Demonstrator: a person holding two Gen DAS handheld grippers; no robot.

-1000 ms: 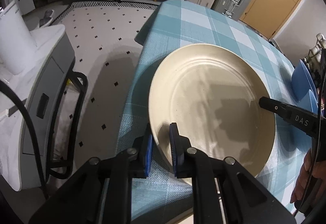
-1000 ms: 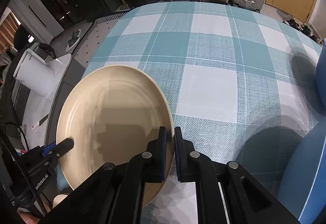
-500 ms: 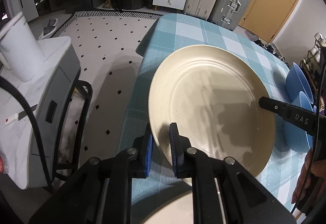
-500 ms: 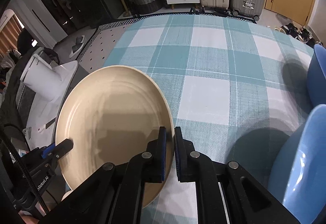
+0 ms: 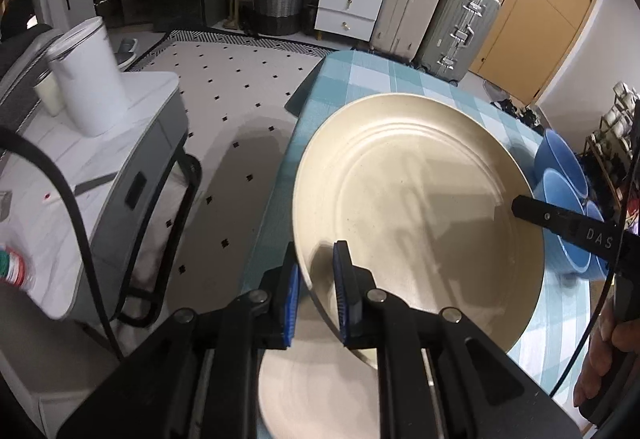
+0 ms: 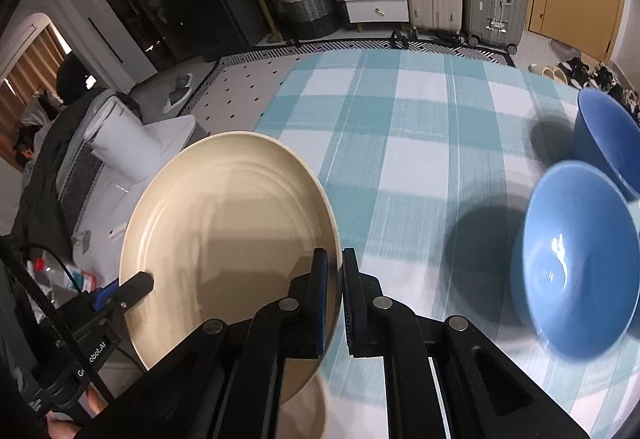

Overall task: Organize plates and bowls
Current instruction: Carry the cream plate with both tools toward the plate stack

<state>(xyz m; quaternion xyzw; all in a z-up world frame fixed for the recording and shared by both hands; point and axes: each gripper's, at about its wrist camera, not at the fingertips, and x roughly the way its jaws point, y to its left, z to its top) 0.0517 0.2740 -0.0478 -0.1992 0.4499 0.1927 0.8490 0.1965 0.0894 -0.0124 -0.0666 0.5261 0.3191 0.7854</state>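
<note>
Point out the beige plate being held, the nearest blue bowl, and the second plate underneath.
beige plate (image 6: 224,223), right wrist view, centre of its face.
nearest blue bowl (image 6: 576,259), right wrist view, inner wall.
second plate (image 5: 316,391), left wrist view, its blurred face below the fingers.

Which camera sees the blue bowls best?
The right wrist view. There two blue bowls sit wide open on the checked tablecloth, so you can look right inside the nearer one. In the left wrist view they are mostly hidden behind the cream plate and the right gripper.
</note>
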